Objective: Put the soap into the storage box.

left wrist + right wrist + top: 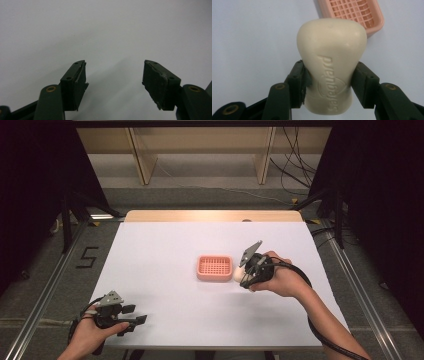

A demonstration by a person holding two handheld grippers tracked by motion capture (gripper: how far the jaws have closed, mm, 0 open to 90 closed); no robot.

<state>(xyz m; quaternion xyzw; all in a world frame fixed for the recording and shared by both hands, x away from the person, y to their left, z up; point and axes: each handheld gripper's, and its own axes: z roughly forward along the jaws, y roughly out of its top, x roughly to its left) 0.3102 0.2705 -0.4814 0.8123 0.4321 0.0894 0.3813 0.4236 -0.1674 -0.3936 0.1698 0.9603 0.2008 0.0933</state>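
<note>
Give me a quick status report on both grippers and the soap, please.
Right gripper shut on soap bar, beside pink soap dish. Left gripper open, empty. Nothing in the way.

Cream soap (331, 67), pink grid-patterned dish (357, 12)

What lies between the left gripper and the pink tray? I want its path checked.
Only bare white table separates the left gripper from the pink tray, as the high view shows.
</note>
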